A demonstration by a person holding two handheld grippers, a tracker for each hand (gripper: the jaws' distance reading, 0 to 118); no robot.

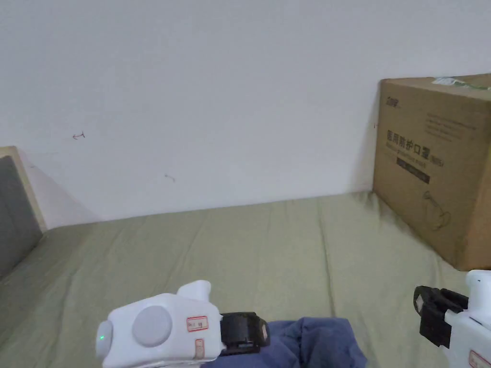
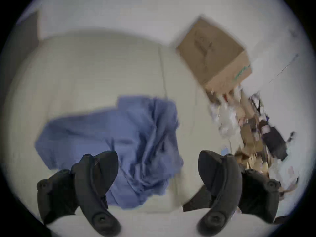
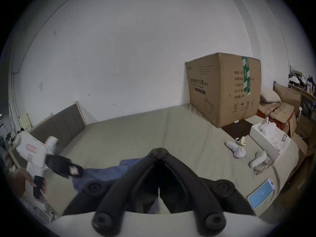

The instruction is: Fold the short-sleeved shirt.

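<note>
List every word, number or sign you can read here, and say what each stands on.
"医用防护口罩": large print on the front of the cardboard box.
Smaller print lines and handling symbols on the box: too small to read.
Print on the green tape on the box: blurred.
Red-bordered stickers on the left hand-held gripper: too small to read.

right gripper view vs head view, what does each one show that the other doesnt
Right gripper view alone: its own tongs closed tip to tip, a phone lying on the bed, glasses, white handheld devices and an open white box. Head view alone: the right tongs' white body from outside. Both: the crumpled blue shirt, the green bedsheet, the cardboard box, the left tongs and the headboard.
</note>
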